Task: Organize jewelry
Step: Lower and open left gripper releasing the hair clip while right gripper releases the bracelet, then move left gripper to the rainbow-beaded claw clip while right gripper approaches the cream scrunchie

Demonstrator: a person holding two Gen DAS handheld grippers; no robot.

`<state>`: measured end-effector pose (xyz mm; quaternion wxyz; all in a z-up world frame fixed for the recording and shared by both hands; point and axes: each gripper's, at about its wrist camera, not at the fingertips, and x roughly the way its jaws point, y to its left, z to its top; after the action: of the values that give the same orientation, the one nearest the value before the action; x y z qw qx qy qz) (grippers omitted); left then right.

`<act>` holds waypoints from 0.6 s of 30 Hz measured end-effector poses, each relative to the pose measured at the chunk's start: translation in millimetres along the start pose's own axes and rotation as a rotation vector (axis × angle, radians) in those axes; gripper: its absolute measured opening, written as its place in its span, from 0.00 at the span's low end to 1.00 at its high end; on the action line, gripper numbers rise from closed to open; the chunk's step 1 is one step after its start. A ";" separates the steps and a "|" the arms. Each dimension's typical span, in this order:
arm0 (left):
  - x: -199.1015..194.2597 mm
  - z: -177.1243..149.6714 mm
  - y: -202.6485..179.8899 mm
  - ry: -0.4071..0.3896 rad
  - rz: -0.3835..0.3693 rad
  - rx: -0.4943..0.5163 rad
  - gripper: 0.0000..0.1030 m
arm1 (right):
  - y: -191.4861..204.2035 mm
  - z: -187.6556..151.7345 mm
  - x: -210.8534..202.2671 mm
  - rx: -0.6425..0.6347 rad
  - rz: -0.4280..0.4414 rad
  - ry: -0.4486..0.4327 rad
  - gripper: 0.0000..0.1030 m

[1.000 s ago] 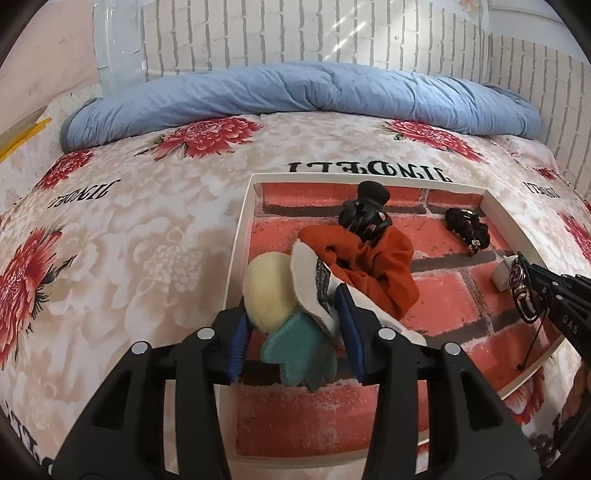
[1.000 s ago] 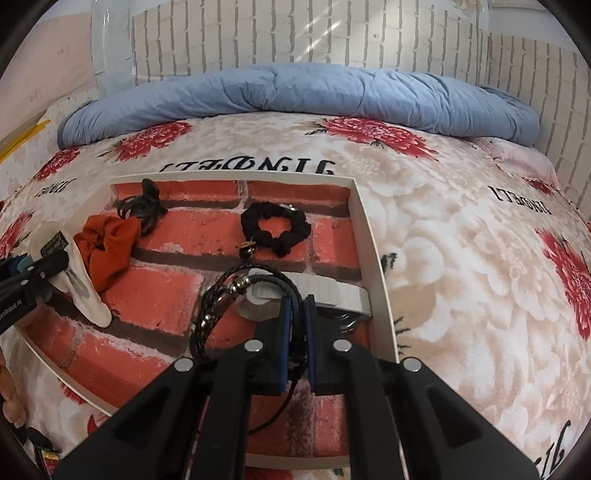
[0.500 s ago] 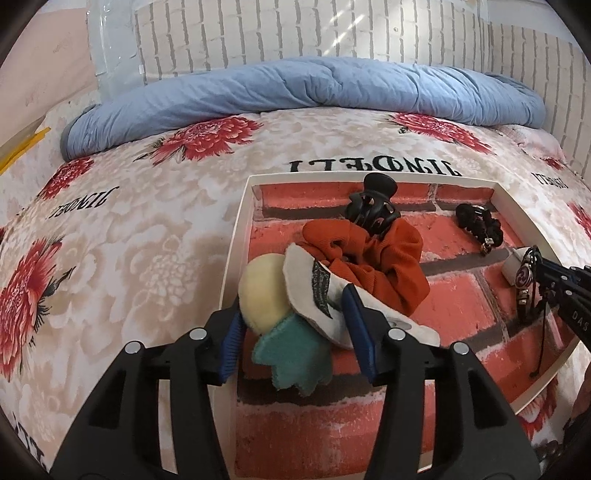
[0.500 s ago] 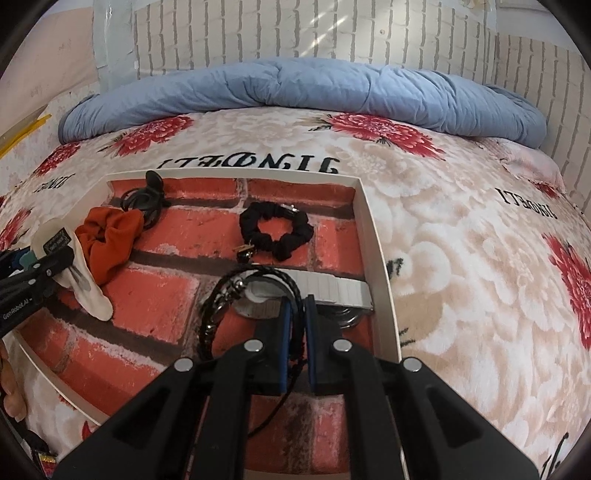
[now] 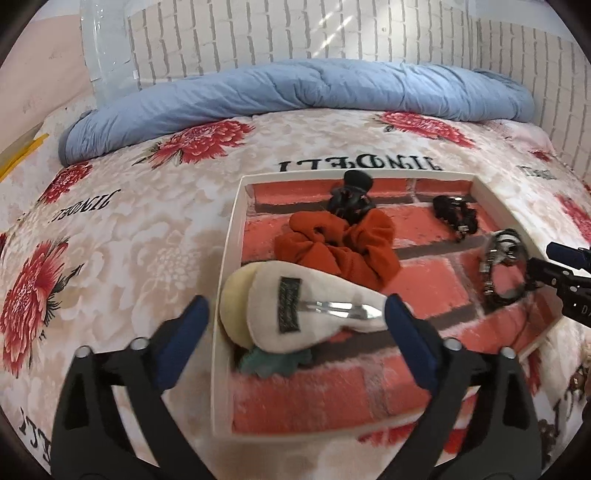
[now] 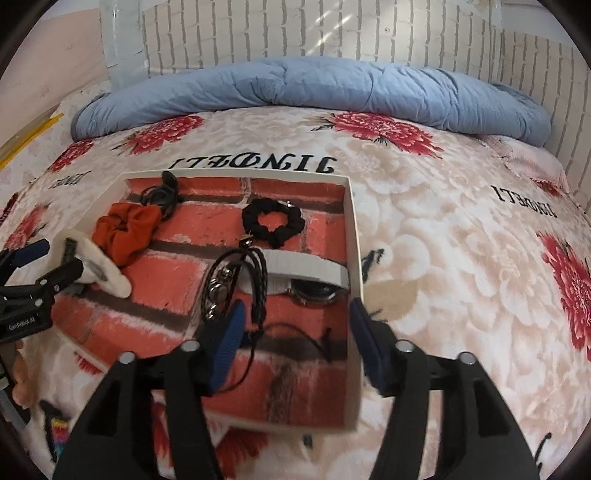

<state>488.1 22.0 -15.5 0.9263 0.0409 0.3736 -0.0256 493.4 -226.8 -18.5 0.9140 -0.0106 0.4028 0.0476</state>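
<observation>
A shallow white tray (image 5: 236,229) with a red brick print inside lies on a bed w/ a floral blanket (image 5: 122,236). A blue duvet (image 5: 295,92) is rolled along the far side, in front of a white brick wall (image 5: 295,33).

Left gripper (image 5: 295,325): the jaws are opening, they stand wide. Between them lies the cream felt hair clip (image 5: 314,314), metal clasp up, at the near left corner of the tray. The pads do not press it; the right pad is just beside the clip's narrow end, I cannot tell if it touches. Under the clip there is a pale yellow piece (image 5: 232,306) and a teal piece (image 5: 273,362).

Right gripper (image 6: 295,332): the jaws are opening too, nothing is clamped. The black braided bracelet (image 6: 236,280) w/ metal charms lies in the tray, its cord passes just beside the left pad. It rests partly over a grey watch strap (image 6: 306,267), and the watch face (image 6: 314,295) is near the tray's right wall.

Other things in the tray: an orange scrunchie (image 5: 340,247) approx. in the middle-left, a black claw clip (image 5: 351,199) touching its far edge, and a black scrunchie (image 6: 273,221) toward the far right part.
</observation>
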 end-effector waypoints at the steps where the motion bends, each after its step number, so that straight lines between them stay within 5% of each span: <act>1: -4.1 -0.3 -0.4 0.005 -0.015 -0.005 0.93 | -1.5 -0.2 -4.5 -0.003 0.004 0.000 0.72; 8: -36.8 -1.2 -7.2 0.014 -0.035 -0.001 0.95 | -15.0 -1.7 -47.9 -0.033 -0.018 -0.029 0.82; 18: -94.5 -16.3 -6.4 -0.032 -0.005 -0.012 0.95 | -54.7 -22.2 -107.8 0.035 -0.075 -0.096 0.83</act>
<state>408.3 18.7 38.0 0.9323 0.0340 0.3591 -0.0265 410.0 -291.0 44.9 0.9335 -0.0073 0.3586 0.0067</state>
